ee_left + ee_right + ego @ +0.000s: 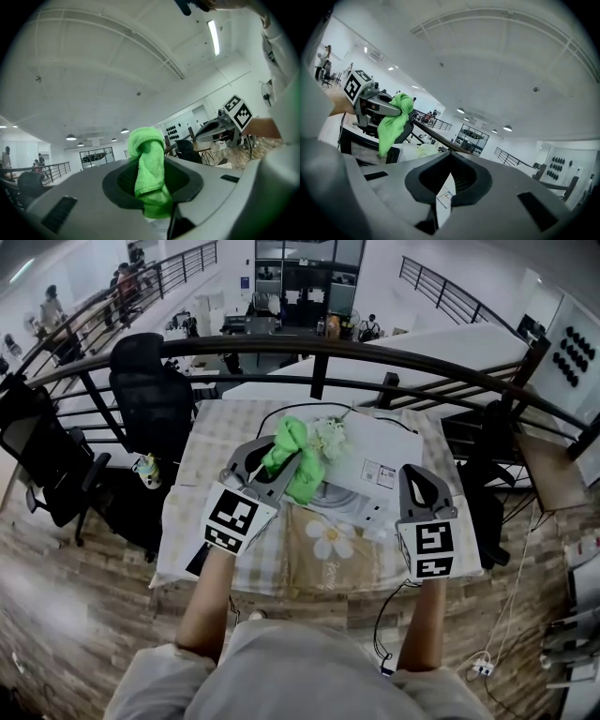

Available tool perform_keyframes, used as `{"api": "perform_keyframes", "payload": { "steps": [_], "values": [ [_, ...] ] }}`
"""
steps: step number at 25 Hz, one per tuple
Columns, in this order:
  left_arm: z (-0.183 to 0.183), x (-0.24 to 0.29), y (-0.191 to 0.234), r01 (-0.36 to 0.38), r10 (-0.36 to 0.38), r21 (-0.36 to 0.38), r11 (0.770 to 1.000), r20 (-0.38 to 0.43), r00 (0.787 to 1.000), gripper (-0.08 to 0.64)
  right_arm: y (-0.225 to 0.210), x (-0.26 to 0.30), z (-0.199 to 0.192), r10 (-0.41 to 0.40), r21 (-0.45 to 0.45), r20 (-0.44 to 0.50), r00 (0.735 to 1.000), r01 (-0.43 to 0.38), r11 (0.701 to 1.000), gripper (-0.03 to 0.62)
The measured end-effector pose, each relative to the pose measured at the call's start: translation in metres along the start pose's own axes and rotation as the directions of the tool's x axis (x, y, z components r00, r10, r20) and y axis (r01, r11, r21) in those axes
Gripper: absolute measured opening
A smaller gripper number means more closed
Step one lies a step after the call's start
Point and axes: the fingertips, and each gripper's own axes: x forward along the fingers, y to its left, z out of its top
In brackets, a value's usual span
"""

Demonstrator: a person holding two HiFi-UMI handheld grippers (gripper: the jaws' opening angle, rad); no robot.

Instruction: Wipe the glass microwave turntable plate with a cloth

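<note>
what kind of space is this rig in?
Probably an open-plan office mezzanine: a curved railing overlooks desks on a lower floor, and a black office chair stands beside the cloth-covered table.

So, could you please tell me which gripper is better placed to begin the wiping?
Probably the left. The left gripper is shut on the green cloth and held over the white microwave. The right gripper is shut and empty, off to the side.
</note>
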Motion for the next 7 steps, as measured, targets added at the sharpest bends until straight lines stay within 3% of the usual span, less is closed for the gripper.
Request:
{"api": "perform_keyframes", "payload": {
  "steps": [7],
  "values": [
    [-0.0066, -0.0009, 0.0041, -0.012, 0.012, -0.002, 1.000, -0.007, 1.000, 0.120, 0.0019, 0.0018, 0.0043, 0.007, -0.005, 0.013, 1.000, -0.007, 1.000, 0.012]
  ]
}}
